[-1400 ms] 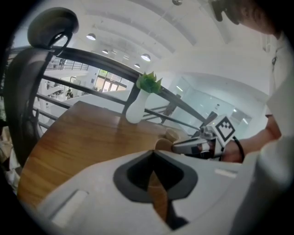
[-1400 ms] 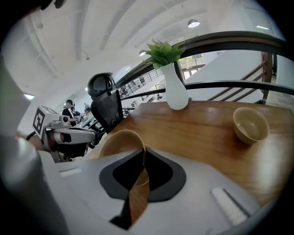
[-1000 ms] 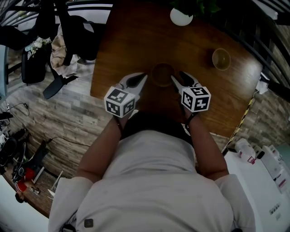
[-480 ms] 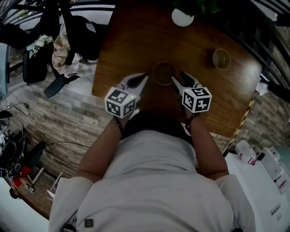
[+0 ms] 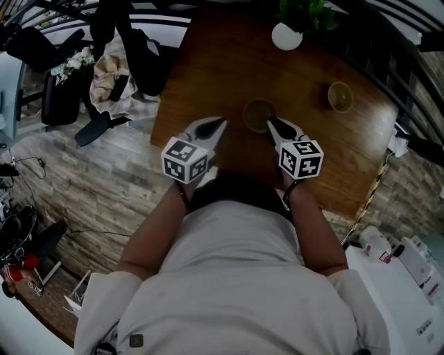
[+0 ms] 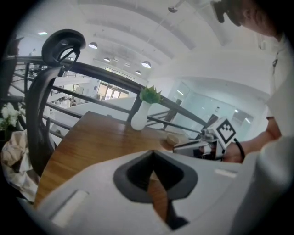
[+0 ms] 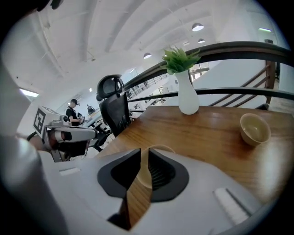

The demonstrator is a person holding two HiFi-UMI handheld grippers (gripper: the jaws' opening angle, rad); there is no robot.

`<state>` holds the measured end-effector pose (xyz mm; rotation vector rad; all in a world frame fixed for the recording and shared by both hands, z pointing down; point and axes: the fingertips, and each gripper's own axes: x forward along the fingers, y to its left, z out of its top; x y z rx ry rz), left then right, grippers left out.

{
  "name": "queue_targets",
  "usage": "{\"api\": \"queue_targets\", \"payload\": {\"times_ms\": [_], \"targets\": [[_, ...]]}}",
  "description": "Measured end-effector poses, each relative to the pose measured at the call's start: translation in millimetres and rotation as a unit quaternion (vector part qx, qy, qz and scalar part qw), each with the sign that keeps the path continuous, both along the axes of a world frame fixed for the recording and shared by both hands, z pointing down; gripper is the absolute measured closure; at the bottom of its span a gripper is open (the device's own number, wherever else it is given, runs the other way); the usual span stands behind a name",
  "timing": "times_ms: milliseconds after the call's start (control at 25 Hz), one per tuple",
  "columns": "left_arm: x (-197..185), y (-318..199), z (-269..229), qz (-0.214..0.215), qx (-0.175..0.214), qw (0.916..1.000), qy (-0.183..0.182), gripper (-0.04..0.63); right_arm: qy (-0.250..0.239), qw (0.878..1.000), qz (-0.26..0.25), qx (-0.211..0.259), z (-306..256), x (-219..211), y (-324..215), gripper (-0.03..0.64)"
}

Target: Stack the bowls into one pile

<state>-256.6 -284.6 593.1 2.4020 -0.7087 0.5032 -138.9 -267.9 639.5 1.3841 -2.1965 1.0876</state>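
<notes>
Two bowls are on the wooden table (image 5: 208, 69), well apart from each other. The nearer bowl (image 5: 258, 111) lies just ahead of the person, and the farther bowl (image 5: 340, 96) sits off to the right, near the table's edge. The right gripper (image 7: 143, 153) has just been closing its jaws. They now stand narrow, with the nearer bowl's wall between them and a pad pressed on each side of the rim. The left gripper (image 6: 153, 153) hovers just left of that bowl, apart from it — its fingertips meet with nothing between them. A white vase (image 5: 286, 36) holding a green plant (image 5: 305, 10) stands at the table's far edge.
</notes>
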Motion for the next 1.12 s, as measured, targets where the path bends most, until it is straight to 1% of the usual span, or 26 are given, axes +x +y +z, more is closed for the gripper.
{"api": "queue_targets", "payload": {"times_ms": [160, 480, 760, 920, 1120], "targets": [[-10, 1, -23, 0.004, 0.017, 0.9998, 0.006, 0.591, 0.004, 1.0, 0.001, 0.021, -26, -10, 4, 0.607], [-29, 1, -89, 0.007, 0.067, 0.9973, 0.029, 0.591, 0.014, 0.998, 0.009, 0.067, -89, -26, 15, 0.609], [-42, 10, -153, 0.026, 0.118, 0.991, 0.057, 0.591, 0.028, 0.993, 0.018, 0.11, -149, -45, 35, 0.609], [-42, 10, -167, 0.034, 0.128, 0.9888, 0.068, 0.591, 0.033, 0.992, 0.029, 0.121, -168, -45, 40, 0.609], [-31, 12, -170, 0.055, 0.126, 0.9871, 0.082, 0.591, 0.044, 0.99, 0.044, 0.124, -179, -40, 46, 0.609]]}}
